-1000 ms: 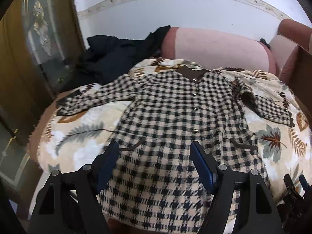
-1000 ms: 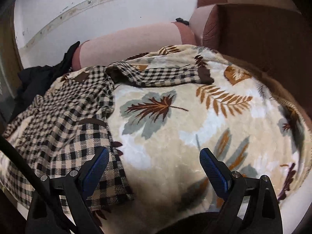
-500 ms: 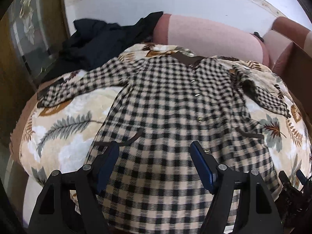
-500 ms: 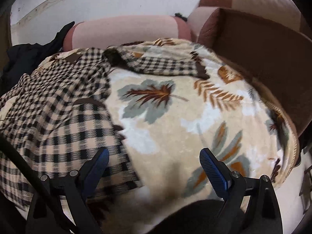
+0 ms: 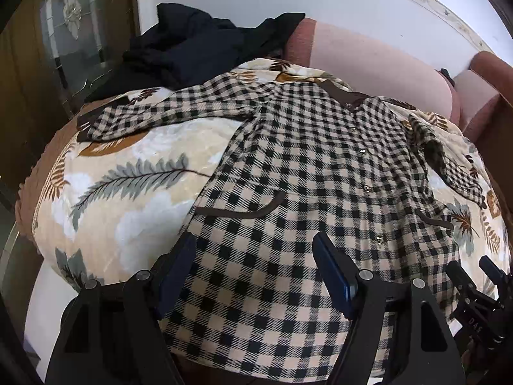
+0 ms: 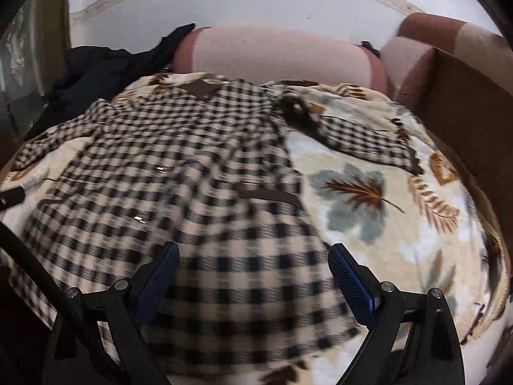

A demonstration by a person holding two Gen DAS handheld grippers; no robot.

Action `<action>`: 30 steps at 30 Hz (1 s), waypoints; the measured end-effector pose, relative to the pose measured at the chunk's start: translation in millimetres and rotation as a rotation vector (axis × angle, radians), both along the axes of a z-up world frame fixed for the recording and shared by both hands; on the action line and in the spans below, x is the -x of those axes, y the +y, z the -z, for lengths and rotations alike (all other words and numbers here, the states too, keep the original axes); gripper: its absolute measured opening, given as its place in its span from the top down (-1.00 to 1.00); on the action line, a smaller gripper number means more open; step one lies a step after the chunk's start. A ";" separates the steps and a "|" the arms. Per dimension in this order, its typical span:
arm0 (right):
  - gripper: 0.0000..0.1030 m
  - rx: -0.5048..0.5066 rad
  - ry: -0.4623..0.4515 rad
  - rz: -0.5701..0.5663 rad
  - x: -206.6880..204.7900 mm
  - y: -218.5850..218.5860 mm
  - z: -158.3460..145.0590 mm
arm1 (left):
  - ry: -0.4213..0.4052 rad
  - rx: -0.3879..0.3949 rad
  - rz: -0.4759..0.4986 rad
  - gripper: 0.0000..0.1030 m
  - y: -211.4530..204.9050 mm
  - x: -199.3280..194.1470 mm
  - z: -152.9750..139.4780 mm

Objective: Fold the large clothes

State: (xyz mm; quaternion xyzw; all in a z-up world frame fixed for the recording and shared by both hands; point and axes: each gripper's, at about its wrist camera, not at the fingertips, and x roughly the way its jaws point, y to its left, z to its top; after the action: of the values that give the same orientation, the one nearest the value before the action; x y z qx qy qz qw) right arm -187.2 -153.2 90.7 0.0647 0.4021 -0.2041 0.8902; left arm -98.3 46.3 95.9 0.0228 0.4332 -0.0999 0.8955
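Note:
A black-and-beige checked dress (image 5: 304,173) with a brown collar lies flat, front up, on a leaf-print blanket (image 5: 128,199). Its left sleeve (image 5: 154,115) stretches out to the left; its right sleeve (image 6: 365,138) lies bent to the right. My left gripper (image 5: 253,266) is open and empty over the hem's left part. My right gripper (image 6: 253,272) is open and empty over the hem's right corner; the dress (image 6: 179,173) is blurred there. The right gripper also shows at the lower right edge of the left wrist view (image 5: 477,285).
Dark clothes (image 5: 198,48) are heaped at the back left. A pink and brown sofa back (image 5: 368,61) runs behind the blanket, with an armrest (image 6: 455,102) on the right. A glass-panelled door (image 5: 67,32) stands on the left.
Both grippers came closer and lower over the dress hem. The right gripper swung left, from over the bare blanket to over the hem's right corner. Both stayed open.

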 end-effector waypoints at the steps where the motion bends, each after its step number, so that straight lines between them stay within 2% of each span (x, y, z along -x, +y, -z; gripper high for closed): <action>1: -0.88 -0.003 0.001 -0.006 -1.9 2.8 0.7 | 0.004 0.000 -0.003 -0.44 1.5 0.0 1.9; 6: -0.88 0.011 0.027 -0.008 -2.1 4.6 10.4 | 0.024 -0.002 -0.008 -0.44 8.3 -2.0 14.5; 11: -0.88 -0.013 0.062 0.038 3.5 -7.6 22.9 | 0.048 0.003 -0.013 -0.44 15.9 -10.1 25.8; 14: -0.88 -0.020 0.086 0.048 4.0 -8.8 28.6 | 0.070 0.050 -0.036 -0.44 35.9 -32.9 27.7; 16: -0.88 -0.004 0.095 0.040 2.1 -6.6 29.0 | 0.071 0.100 -0.100 -0.44 64.9 -60.1 27.8; 20: -0.88 0.015 0.100 0.023 -7.2 -0.7 28.3 | 0.036 0.137 -0.271 -0.44 134.7 -123.2 31.1; 23: -0.88 0.007 0.109 0.018 -17.4 2.4 32.5 | 0.050 0.217 -0.379 -0.44 190.7 -173.2 45.0; 24: -0.88 0.005 0.114 0.017 -20.9 4.2 34.4 | 0.082 0.252 -0.418 -0.44 211.8 -193.1 54.6; 26: -0.88 0.002 0.126 0.012 -27.0 7.0 39.4 | 0.123 0.326 -0.454 -0.43 236.6 -215.5 67.8; 28: -0.88 0.003 0.139 0.005 -33.4 11.2 44.0 | 0.094 0.405 -0.474 -0.43 255.2 -231.2 70.8; 30: -0.88 0.011 0.156 -0.008 -40.0 15.5 48.3 | 0.082 0.434 -0.486 -0.44 262.2 -246.8 67.4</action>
State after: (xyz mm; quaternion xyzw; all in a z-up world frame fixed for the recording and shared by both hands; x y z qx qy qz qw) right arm -147.2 -137.6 42.3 0.0420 0.4694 -0.2074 0.8573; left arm 148.5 308.5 28.5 -0.2768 0.4302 0.0262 0.8589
